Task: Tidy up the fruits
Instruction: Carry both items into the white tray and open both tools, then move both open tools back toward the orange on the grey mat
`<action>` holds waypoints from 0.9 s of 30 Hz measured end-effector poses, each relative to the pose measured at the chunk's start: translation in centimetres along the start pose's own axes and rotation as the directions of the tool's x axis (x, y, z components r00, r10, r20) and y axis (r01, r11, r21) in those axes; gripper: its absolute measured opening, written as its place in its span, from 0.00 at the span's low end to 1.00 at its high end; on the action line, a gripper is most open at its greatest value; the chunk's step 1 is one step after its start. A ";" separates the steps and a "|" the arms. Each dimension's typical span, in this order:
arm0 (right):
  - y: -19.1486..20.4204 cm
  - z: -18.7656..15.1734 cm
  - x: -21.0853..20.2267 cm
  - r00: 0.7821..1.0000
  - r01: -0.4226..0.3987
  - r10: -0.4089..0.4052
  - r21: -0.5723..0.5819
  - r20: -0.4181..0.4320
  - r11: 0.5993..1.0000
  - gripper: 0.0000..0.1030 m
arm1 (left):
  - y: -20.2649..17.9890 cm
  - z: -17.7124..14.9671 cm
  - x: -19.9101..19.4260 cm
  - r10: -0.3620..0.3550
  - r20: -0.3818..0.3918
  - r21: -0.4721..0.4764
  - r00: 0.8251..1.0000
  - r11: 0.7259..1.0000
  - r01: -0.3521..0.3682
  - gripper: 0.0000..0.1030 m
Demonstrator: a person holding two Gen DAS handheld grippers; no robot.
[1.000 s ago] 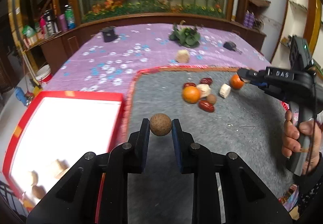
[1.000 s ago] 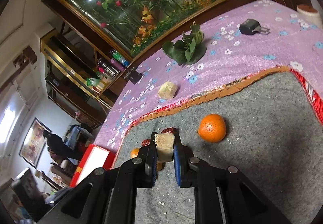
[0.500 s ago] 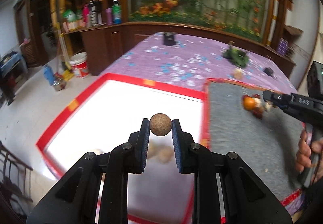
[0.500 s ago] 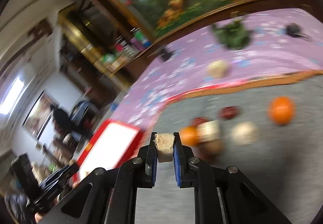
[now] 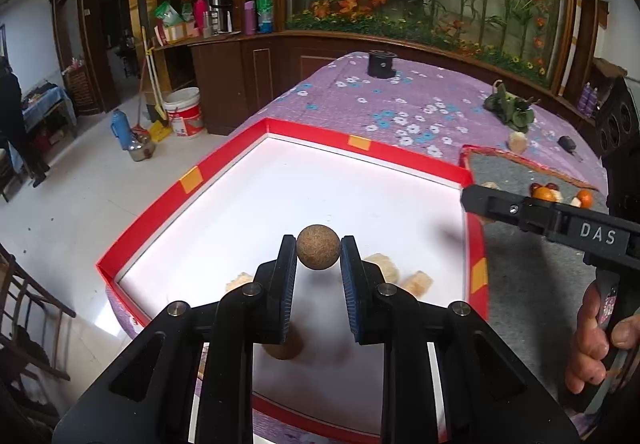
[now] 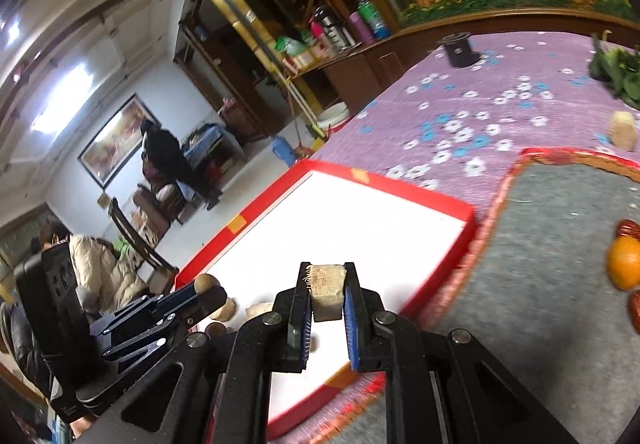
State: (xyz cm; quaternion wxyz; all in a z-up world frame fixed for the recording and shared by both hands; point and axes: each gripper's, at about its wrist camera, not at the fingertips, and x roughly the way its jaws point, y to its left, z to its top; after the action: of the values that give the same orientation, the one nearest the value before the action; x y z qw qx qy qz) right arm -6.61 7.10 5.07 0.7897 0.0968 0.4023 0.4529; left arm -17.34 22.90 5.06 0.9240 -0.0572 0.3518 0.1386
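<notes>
Both tools hang over the red-rimmed tray (image 5: 224, 160), and everything here hinges on that tray. The left gripper (image 5: 319, 258) is clenched on a round brown fruit (image 5: 318, 246), holding it above the tray's white floor, near the end closest to the person. The right gripper (image 6: 327, 290) is clamped on a pale cut chunk (image 6: 328, 292), above the tray just inside the edge that borders the grey mat (image 6: 560, 304).

The round fruit worries me most. It is pinched only at its widest part between two flat pads, so any slackening or a jolt could squirt it out. Let go from this height it would likely bounce and roll, possibly over the low rim, and the floor lies just beyond the tray's far side.

A few pale pieces (image 5: 416, 282) already lie in the tray directly beneath the left tool; dropping onto them could knock them about or send the ball off sideways.

The two tools sit close together above the same end of the tray, so they could clash as they lower.

The chunk, being so near the mat-side rim, may land on the rim and tip back out towards the oranges (image 5: 585, 198) left on the mat.
</notes>
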 end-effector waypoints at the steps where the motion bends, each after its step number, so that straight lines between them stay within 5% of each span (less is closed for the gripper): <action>1: 0.4 0.0 0.7 1.000 0.003 -0.003 -0.013 -0.012 1.000 0.13 | 0.1 -0.1 0.1 0.006 -0.001 0.005 1.000 1.000 -0.006 0.21; 11: 1.3 -0.9 4.5 0.992 0.000 -0.012 -0.088 -0.128 0.996 0.13 | 0.6 -0.6 1.1 0.049 -0.029 0.003 0.998 0.999 -0.049 0.21; 14: 0.9 -0.8 4.8 0.988 -0.001 -0.011 -0.080 -0.151 0.997 0.18 | 0.6 -0.6 1.3 0.089 -0.045 -0.008 0.995 0.996 -0.090 0.21; 17: 1.0 -0.7 4.5 0.990 -0.004 -0.009 -0.090 -0.142 0.996 0.39 | 0.4 -0.7 1.5 0.102 -0.061 -0.004 0.993 0.995 -0.102 0.22; 20: 1.1 -0.6 3.5 0.996 0.014 -0.023 -0.109 -0.089 0.994 0.41 | 0.1 -0.7 1.0 0.103 -0.053 -0.002 0.993 0.995 -0.103 0.22; 22: 0.5 -0.4 2.8 0.998 0.009 -0.013 -0.080 -0.058 0.997 0.41 | -0.1 -0.6 0.6 0.107 -0.041 0.004 0.993 0.994 -0.107 0.28; 24: -0.2 -0.3 1.9 0.999 0.005 -0.006 -0.042 -0.031 0.999 0.41 | -0.6 -0.5 0.0 0.104 -0.024 0.009 0.994 0.995 -0.104 0.46; 27: -1.4 0.1 0.7 1.000 -0.014 0.014 0.008 -0.010 1.000 0.41 | -1.8 -0.2 -0.8 0.083 0.000 0.031 0.997 0.996 -0.083 0.53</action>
State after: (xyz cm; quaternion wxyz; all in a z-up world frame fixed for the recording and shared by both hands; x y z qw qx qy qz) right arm -5.46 6.86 4.00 0.7841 0.1004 0.4072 0.4574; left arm -17.47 20.94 5.48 0.9180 -0.0282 0.3566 0.1715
